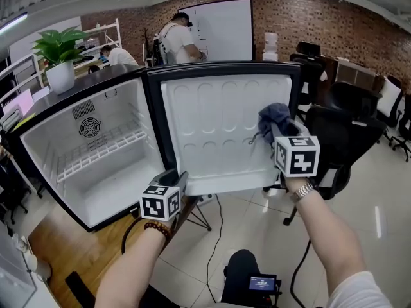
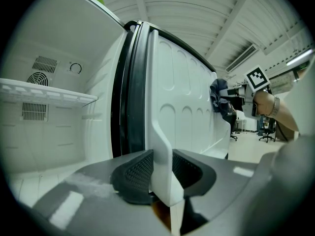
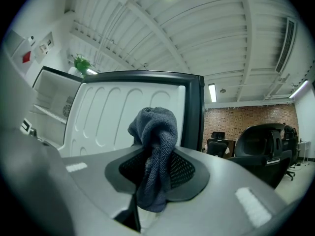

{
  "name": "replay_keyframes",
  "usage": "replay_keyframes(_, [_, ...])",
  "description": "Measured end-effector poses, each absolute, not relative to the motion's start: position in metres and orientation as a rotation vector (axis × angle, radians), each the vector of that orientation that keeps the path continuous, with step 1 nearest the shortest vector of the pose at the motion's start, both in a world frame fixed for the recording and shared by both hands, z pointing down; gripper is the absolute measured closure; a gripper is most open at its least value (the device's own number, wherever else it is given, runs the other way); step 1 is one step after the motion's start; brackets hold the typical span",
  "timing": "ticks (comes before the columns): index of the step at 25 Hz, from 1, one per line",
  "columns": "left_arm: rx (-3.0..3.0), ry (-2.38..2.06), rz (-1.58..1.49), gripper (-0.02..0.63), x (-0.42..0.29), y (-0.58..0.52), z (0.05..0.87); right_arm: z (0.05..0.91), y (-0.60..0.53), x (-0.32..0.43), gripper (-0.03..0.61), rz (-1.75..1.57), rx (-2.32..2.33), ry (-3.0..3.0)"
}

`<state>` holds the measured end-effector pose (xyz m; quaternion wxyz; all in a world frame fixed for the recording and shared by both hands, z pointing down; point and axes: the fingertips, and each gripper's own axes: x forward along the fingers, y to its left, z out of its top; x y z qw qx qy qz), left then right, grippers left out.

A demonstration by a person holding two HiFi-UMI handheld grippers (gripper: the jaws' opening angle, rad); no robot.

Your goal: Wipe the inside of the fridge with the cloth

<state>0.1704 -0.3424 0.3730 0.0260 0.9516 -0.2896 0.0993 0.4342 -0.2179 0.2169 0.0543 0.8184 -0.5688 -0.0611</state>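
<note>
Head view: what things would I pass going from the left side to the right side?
Potted plant → wire shelf → left tongs → cloth → black office chair

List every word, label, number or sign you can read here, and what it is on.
Nothing here can be read.
Whiteboard: dark marks, too small to read.
Small screen at the bottom of the head view: lit blue, too small.
Red sign on the wall: too small.
Left cube and right cube: black-and-white squares, no letters.
</note>
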Motion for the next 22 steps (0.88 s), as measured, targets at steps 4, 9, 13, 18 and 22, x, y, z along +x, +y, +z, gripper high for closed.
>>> replay_keyframes(4, [2.94,-0.895,0.293,0.487,0.171,-0.342,0.372,0.215,-0.22,0.404,0.476,-0.219,2.438,-1.807])
replay_keyframes(9, [2.942,-0.918,0.289,0.486,0.171,-0.34,0.372,0.224,-0.244,0.326,0.477,-0.246,2.283,-1.992])
replay_keyframes(13, [2.952,-0.914,0.301,0.485,0.169,-0.337,0.373,0.246,-0.271,0.264,0.477,-0.213,2.15,-2.103])
replay_keyframes(18, [2.967,-0.905,0.314,0.485,0.167,-0.334,0.375,0.267,-0.304,0.21,0.476,-0.191,2.038,-2.163])
replay_keyframes(22, [2.962,-0.898,0.309,0.485,0.165,-0.333,0.376,0.278,-0.323,0.189,0.477,-0.162,2.003,-2.171])
